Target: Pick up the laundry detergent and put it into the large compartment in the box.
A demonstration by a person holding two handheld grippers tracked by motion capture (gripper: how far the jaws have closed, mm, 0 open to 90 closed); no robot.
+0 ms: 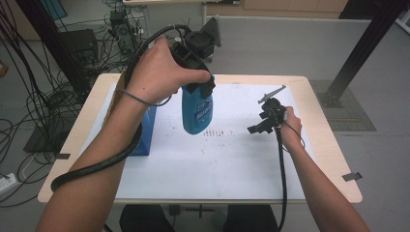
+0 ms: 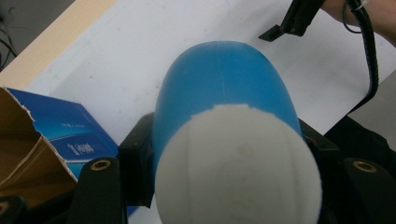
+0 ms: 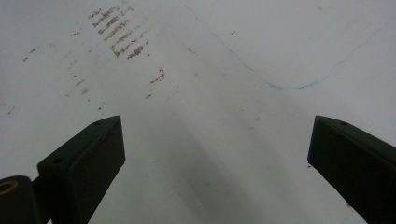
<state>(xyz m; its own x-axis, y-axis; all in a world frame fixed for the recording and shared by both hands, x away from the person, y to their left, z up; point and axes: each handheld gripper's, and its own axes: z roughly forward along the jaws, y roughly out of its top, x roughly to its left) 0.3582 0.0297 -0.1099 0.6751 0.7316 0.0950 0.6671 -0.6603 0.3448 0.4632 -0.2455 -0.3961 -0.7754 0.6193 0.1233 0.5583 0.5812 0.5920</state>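
**Blue bottle held aloft above the counter**

The counter, a light wooden top, carries a white sheet that covers most of it and gives a plain working surface; a patch of small brown marks sits on the sheet just below and beside the lifted bottle.

Below and to the outer side of the left hand-held gripper stands an opened blue carton, its torn cardboard flap showing in the left gripper view. It looks like the package the bottle belongs to, which would explain why the two sit so close.

The blue bottle hangs from the left hand-held gripper, clear of the sheet, its body pointing down. The jaws are pinching it near the white cap, one black jaw on each flank, so the heavier body hangs plumb and should not swing.

The right hand-held gripper rests low over the sheet, well apart from the bottle and off to the far side of the left one. Its jaws are spread wide with nothing between them, as the right gripper view shows; judged from that, it waits in reserve, out of the bottle's path.
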